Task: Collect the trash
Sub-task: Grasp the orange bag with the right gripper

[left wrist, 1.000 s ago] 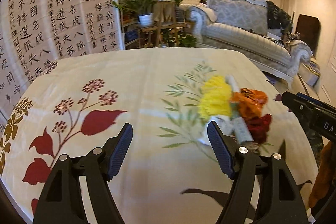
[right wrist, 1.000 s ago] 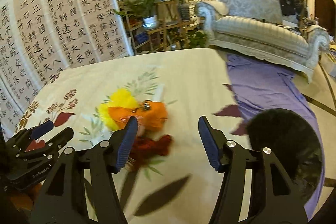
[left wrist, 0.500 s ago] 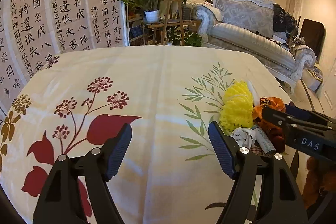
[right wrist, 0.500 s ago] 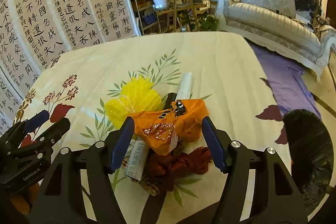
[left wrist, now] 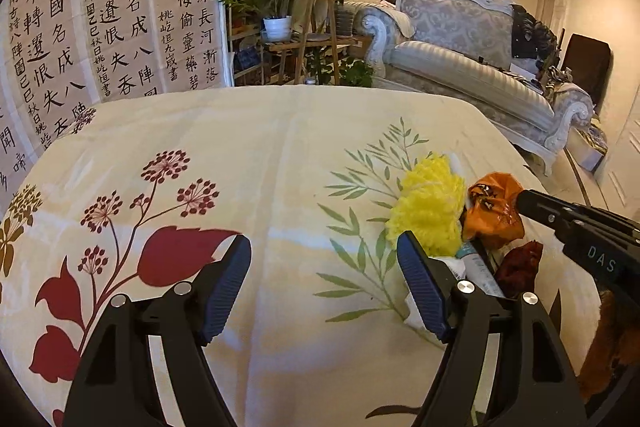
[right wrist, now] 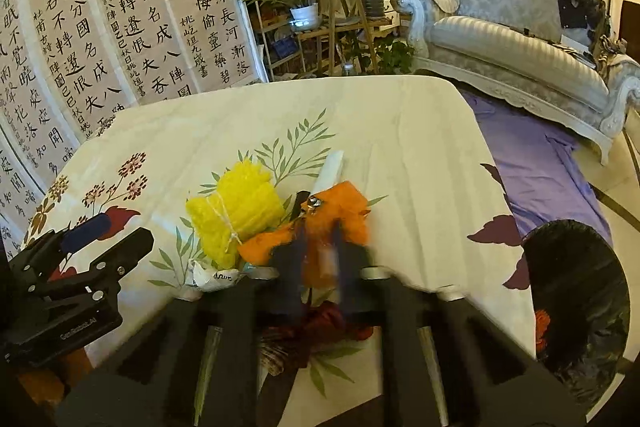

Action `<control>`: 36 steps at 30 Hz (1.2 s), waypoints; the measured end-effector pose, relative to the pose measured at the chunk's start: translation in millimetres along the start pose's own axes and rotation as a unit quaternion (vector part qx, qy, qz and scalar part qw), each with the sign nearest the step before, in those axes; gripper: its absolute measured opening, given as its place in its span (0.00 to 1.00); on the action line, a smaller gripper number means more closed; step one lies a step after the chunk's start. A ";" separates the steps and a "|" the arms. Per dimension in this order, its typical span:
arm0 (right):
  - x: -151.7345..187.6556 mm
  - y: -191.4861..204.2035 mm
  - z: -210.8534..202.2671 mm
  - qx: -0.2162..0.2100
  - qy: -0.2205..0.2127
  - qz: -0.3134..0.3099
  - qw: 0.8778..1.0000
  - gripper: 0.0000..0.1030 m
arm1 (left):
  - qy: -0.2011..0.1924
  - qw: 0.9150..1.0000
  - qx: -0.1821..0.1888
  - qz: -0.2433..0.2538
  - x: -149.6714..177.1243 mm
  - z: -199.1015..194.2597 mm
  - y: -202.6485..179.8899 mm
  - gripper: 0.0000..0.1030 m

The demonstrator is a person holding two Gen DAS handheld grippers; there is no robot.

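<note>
On the floral-clothed counter (left wrist: 248,155): one yellow mesh bundle (right wrist: 236,211), one orange wrapper (right wrist: 340,223), pinched in the right tongs (right wrist: 318,259); left tongs (left wrist: 324,279) gaped wide, empty.

Open floral cloth is lying bare across the left and far part of the table (left wrist: 248,155), leaving wide passage there. Toward the right edge a tight trash cluster is blocking the way: yellow mesh (right wrist: 236,211), an orange wrapper (right wrist: 344,215), a white tube (right wrist: 330,171) and dark red scraps (left wrist: 518,263), all touching. The right hand-held gripper (right wrist: 320,255) is crowding in over the pile, and the left hand-held gripper (left wrist: 324,283) is sitting just beside it. A black bin bag (right wrist: 580,291) is occupying the space beyond the right edge.
</note>
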State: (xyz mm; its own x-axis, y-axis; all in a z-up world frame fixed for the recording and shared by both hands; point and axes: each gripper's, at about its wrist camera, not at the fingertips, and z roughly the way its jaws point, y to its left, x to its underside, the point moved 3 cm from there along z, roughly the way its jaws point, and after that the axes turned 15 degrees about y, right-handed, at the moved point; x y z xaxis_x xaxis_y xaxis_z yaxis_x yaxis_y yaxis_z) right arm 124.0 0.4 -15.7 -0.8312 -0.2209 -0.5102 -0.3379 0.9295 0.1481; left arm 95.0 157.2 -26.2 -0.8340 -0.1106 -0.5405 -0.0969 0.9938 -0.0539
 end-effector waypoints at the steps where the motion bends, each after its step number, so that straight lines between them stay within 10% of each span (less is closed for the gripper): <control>1: -0.9 -2.5 -0.4 0.003 -0.001 0.002 1.000 0.04 | -0.001 1.000 0.001 0.001 -1.4 0.0 -0.8 0.71; 7: -2.3 -21.4 3.2 0.013 0.005 0.025 1.000 0.06 | 0.000 1.000 0.001 0.006 -5.0 2.4 -2.9 0.71; 11: -2.8 -27.0 2.2 0.012 0.002 0.037 0.999 0.35 | 0.002 1.000 -0.003 0.001 -4.5 3.0 0.8 0.71; 16: -6.1 -22.4 0.1 0.005 -0.006 0.042 0.999 0.46 | 0.002 1.000 -0.008 -0.011 -4.5 2.8 12.2 0.71; 36: -11.4 -17.3 15.6 -0.022 0.010 0.053 0.998 0.42 | -0.002 1.000 0.003 -0.002 -16.8 5.8 3.9 0.71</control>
State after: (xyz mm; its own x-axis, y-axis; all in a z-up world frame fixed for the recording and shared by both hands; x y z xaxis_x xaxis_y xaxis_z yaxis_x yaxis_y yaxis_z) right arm 146.2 -8.6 -25.7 -0.8722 -0.1278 -0.4722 -0.2655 0.9344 0.2374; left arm 111.8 163.0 -22.2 -0.8318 -0.1142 -0.5432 -0.0962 0.9935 -0.0615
